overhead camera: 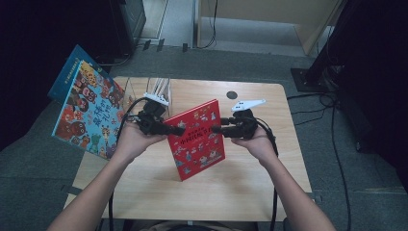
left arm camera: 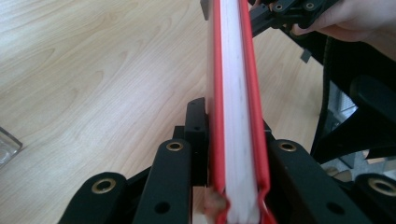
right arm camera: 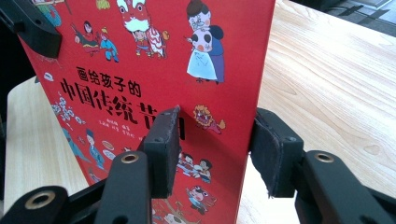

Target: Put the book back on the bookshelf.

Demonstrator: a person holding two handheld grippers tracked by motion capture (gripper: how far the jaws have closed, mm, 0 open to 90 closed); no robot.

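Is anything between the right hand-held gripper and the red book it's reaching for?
Nothing visible. The right hand-held gripper already straddles the edge of the red book, its pads apart from the cover. The left hand-held gripper clamps the opposite edge, holding the book upright over the table.

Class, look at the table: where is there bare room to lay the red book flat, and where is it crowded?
Bare wood lies along the table's near edge below the red book, and at the far right corner past the dark round spot. The far left is crowded: clear stand and blue book.
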